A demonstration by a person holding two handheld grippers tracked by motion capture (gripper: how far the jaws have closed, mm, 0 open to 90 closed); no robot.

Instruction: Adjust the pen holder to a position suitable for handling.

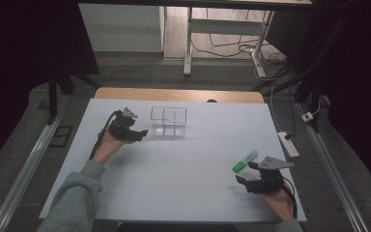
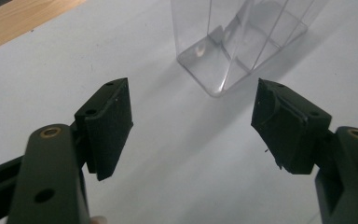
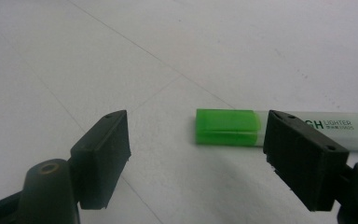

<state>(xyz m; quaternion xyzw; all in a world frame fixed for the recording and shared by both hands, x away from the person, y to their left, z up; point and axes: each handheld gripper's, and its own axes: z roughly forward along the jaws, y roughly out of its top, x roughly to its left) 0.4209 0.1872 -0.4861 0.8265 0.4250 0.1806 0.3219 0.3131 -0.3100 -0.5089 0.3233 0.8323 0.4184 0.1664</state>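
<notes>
A clear plastic organiser box (image 1: 168, 122) with inner dividers stands at the back middle of the white table (image 1: 174, 174). My left gripper (image 1: 142, 133) hovers just left of it, open, with nothing between its fingers; in the left gripper view (image 2: 193, 126) the box (image 2: 242, 42) stands ahead, up and to the right. A green-capped highlighter (image 1: 245, 161) lies flat at the front right. My right gripper (image 1: 244, 174) is open just in front of it. In the right gripper view (image 3: 198, 154) the highlighter (image 3: 228, 127) lies beyond the jaws, partly behind the right finger (image 3: 303, 158).
The white table's far edge meets a wooden strip (image 1: 178, 94). A power strip (image 1: 288, 144) and cables lie on the floor to the right. Table legs and a white cabinet (image 1: 121, 26) stand behind the table.
</notes>
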